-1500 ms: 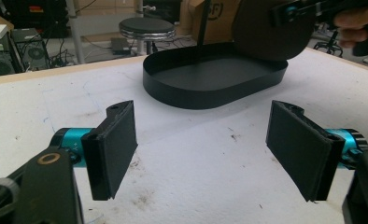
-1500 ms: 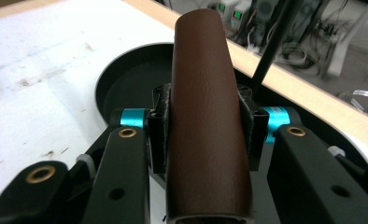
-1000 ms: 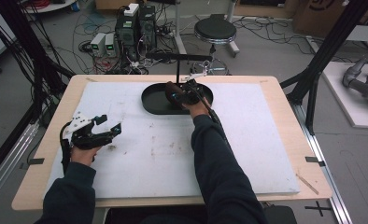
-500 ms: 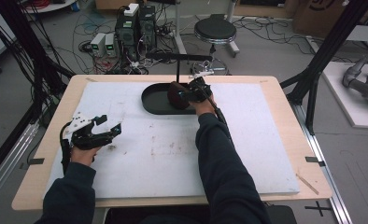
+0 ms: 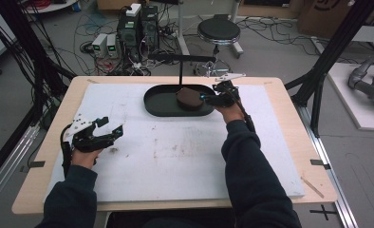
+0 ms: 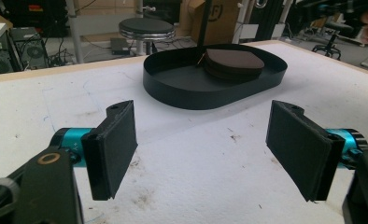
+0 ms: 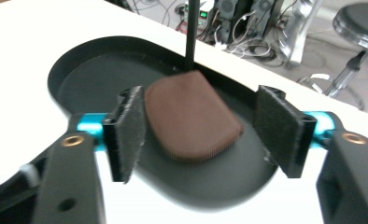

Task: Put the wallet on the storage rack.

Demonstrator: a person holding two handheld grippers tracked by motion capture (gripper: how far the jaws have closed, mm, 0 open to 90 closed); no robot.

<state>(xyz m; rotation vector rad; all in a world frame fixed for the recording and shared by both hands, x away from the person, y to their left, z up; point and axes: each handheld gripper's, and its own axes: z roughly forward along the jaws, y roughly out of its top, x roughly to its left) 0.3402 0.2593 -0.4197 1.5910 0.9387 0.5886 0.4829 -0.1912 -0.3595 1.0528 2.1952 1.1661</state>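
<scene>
One black oval tray [image 5: 159, 107] sits at twelve o'clock on the white mat [image 5: 185, 156], holding one brown pad [image 5: 189, 98] in its right half. Two grippers: the right gripper [image 5: 209, 99] hovers at the tray's three o'clock rim, jaws just opened wide, nothing between them; the left gripper [image 5: 111, 133] rests at nine o'clock, jaws apart, empty.

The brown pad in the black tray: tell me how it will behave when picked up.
The brown pad looks like soft fabric with rounded corners, so it will probably flex rather than stay stiff. Its textured surface should grip well, not slip. It lies flat in the black tray, so it is unlikely to roll; it seems light.
</scene>
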